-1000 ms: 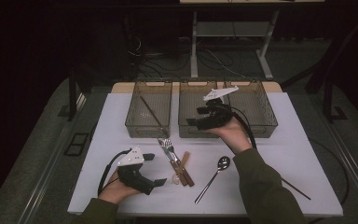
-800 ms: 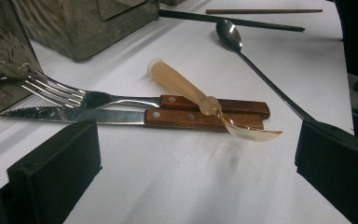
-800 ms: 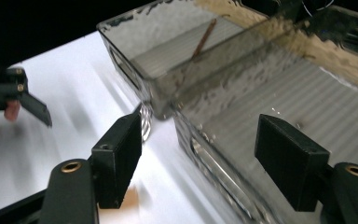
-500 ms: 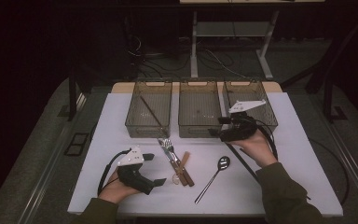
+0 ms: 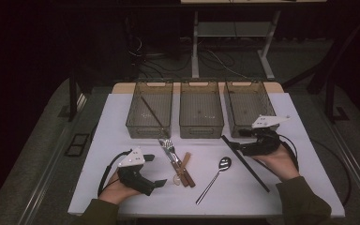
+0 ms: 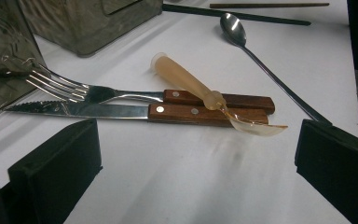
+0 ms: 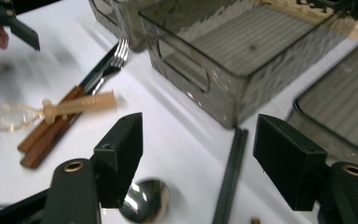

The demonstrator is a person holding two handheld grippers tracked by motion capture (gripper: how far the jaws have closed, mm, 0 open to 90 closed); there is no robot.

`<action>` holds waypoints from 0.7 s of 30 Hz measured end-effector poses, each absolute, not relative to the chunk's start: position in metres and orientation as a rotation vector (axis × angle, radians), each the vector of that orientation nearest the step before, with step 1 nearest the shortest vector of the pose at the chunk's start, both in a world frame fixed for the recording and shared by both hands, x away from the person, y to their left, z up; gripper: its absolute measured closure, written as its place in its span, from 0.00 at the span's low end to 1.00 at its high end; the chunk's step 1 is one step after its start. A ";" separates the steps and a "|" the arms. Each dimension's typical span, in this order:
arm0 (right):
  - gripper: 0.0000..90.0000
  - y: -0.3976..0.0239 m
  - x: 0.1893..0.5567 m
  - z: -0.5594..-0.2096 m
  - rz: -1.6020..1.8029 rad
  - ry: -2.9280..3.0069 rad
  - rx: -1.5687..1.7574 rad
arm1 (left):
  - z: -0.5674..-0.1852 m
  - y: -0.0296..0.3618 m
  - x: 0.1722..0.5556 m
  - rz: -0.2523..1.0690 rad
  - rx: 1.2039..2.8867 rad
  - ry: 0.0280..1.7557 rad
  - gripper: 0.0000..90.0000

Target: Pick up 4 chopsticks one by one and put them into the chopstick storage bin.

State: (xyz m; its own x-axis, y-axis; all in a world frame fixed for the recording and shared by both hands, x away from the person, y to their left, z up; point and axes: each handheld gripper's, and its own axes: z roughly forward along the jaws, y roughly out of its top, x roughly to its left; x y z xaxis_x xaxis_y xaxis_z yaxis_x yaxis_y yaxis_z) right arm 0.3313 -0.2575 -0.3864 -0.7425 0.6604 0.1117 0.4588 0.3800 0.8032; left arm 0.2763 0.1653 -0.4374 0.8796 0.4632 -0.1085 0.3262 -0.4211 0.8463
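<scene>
The work in hand is judged to be the sorting of cutlery into three bins at the far side of a white table (image 5: 122, 187). One dark chopstick (image 5: 151, 113) is already laid in the left bin (image 5: 149, 117); the middle bin (image 5: 201, 115) and the right bin (image 5: 248, 110) appear bare.

The right gripper (image 5: 232, 146) is held low, just in front of the right bin, with its jaws spread and nothing pinched between them. In the right gripper view a chopstick (image 7: 229, 175) is seen on the cloth in the gap between the jaws, so this chopstick (image 5: 244, 163) is judged to be the piece sought next; it is not yet touched by the pads. It lies slanted, one end near the bin and the other toward the person, which leaves its length free to be straddled.

The left gripper (image 5: 157, 171) is rested on the table by the left hand, jaws spread and empty, aimed at the pile beside it: a fork (image 6: 74, 88) and a knife (image 6: 121, 111) side by side, with a plastic spoon (image 6: 205, 93) laid across their wooden handles. A metal spoon (image 5: 215, 176) lies apart, between pile and chopstick.
</scene>
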 end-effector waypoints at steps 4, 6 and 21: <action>0.39 -0.272 0.323 -0.391 1.282 2.405 1.007 | -0.437 0.165 0.276 0.171 2.048 0.574 0.00; 0.41 -0.279 0.320 -0.392 1.285 2.400 1.024 | -0.437 0.165 0.276 0.173 2.048 0.573 0.00; 0.52 -0.320 0.294 -0.408 1.160 2.454 1.101 | -0.436 0.165 0.276 0.176 2.046 0.575 0.00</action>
